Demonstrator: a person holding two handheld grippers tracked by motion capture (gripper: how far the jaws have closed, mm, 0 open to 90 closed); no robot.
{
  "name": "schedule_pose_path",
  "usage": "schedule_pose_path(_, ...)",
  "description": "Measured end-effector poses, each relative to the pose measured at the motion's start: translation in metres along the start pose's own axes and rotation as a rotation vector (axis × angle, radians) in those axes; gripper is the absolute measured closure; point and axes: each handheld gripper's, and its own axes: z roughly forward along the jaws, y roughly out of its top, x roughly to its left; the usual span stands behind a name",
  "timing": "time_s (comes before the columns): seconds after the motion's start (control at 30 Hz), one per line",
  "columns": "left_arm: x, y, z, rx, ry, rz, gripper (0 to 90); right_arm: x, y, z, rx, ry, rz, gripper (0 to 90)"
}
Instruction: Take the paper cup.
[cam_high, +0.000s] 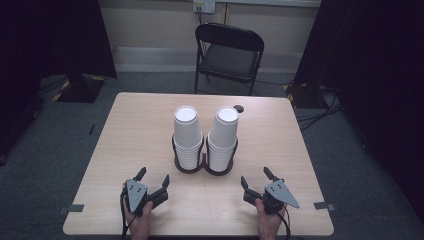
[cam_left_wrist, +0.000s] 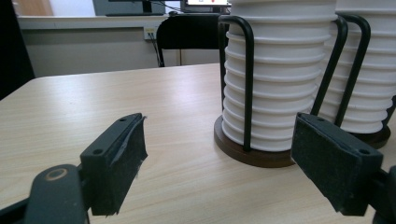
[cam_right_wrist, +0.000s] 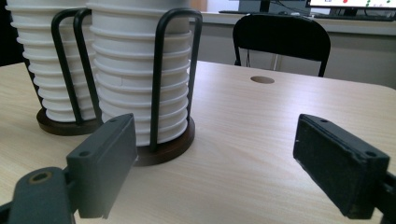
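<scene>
Though both claws (cam_high: 153, 180) (cam_high: 256, 178) agape, pale wooden table (cam_high: 140, 130), black chair (cam_high: 227, 55) beyond.

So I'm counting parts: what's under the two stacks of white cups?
Each cup stack stands upside down on a dark round base of a black wire holder. Whatever is inside the cups is covered.

1. A black folding chair (cam_high: 229, 54) stands on the grey carpet beyond the table's far edge.
2. A wall socket (cam_high: 204, 6) sits on the pale wall behind the chair.
3. Black cables (cam_high: 315, 119) trail over the floor off the table's far right corner.
</scene>
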Motion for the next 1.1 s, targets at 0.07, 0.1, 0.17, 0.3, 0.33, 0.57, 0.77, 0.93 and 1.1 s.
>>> schedule_pose_path(0.07, 0.0, 0.0, 0.0, 0.002, -0.006, 0.004, 17.9, 0.0, 0.001, 0.002, 0.016, 0.001, -0.002, 13.1)
schedule_pose_path(0.1, 0.0, 0.0, 0.0, 0.002, -0.012, 0.006, 17.8, 0.0, 0.001, 0.002, 0.024, 0.002, -0.003, 13.1)
schedule_pose_path(0.17, 0.0, 0.0, 0.0, 0.0, -0.022, 0.004, 17.9, 0.001, 0.002, 0.005, 0.048, -0.006, -0.012, 13.1)
schedule_pose_path(0.3, 0.002, 0.0, 0.0, -0.001, -0.019, -0.014, 17.8, 0.003, 0.003, 0.008, 0.055, 0.001, 0.004, 13.2)
schedule_pose_path(0.33, 0.002, 0.0, 0.0, -0.005, -0.018, -0.015, 17.8, 0.003, 0.003, 0.009, 0.053, 0.009, 0.007, 13.4)
schedule_pose_path(0.57, 0.001, 0.0, 0.001, 0.001, -0.015, -0.012, 17.9, 0.007, 0.013, 0.012, 0.104, 0.023, 0.057, 13.3)
schedule_pose_path(0.77, 0.003, 0.0, -0.001, -0.011, -0.023, -0.02, 17.9, 0.014, 0.023, 0.011, 0.072, 0.065, 0.051, 17.2)
schedule_pose_path(0.93, 0.003, -0.001, -0.001, -0.015, -0.033, -0.016, 17.8, 0.019, 0.038, 0.012, 0.055, 0.069, 0.042, 14.5)
schedule_pose_path(1.1, 0.003, 0.0, -0.001, -0.011, -0.033, -0.016, 17.9, 0.02, 0.048, 0.015, 0.039, 0.072, 0.026, 13.3)
